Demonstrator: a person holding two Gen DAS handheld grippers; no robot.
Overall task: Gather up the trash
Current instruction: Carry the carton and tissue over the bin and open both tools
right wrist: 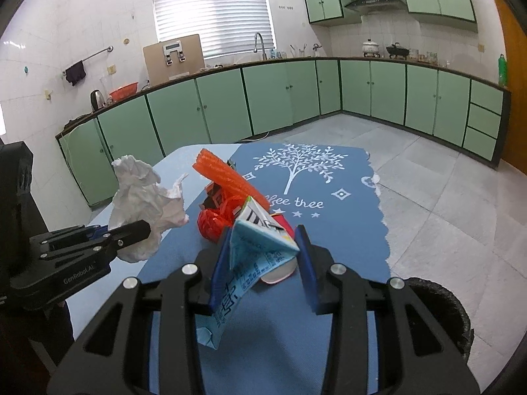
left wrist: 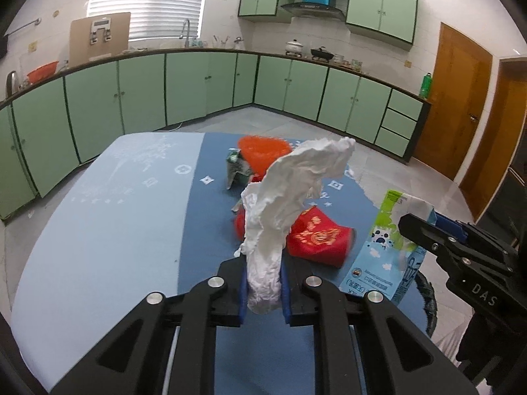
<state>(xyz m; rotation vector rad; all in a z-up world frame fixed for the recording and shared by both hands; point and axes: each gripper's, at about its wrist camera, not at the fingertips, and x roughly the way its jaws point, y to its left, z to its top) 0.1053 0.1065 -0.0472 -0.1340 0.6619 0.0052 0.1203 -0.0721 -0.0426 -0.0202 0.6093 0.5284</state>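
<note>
My left gripper point(left wrist: 263, 283) is shut on a crumpled white tissue point(left wrist: 290, 194) and holds it above the blue tablecloth point(left wrist: 131, 217); the tissue also shows in the right wrist view point(right wrist: 141, 200). My right gripper point(right wrist: 262, 263) is shut on a light blue milk carton point(right wrist: 257, 250), also seen in the left wrist view point(left wrist: 392, 247). A red paper cup point(left wrist: 316, 237) lies on the cloth beyond the tissue. An orange plastic basket point(left wrist: 263, 151) and a crushed green carton point(left wrist: 237, 171) lie farther back.
A black trash bin point(right wrist: 441, 312) stands on the floor at the table's right edge. Green kitchen cabinets point(left wrist: 197, 89) run along the far walls. A wooden door point(left wrist: 457, 98) is at the right.
</note>
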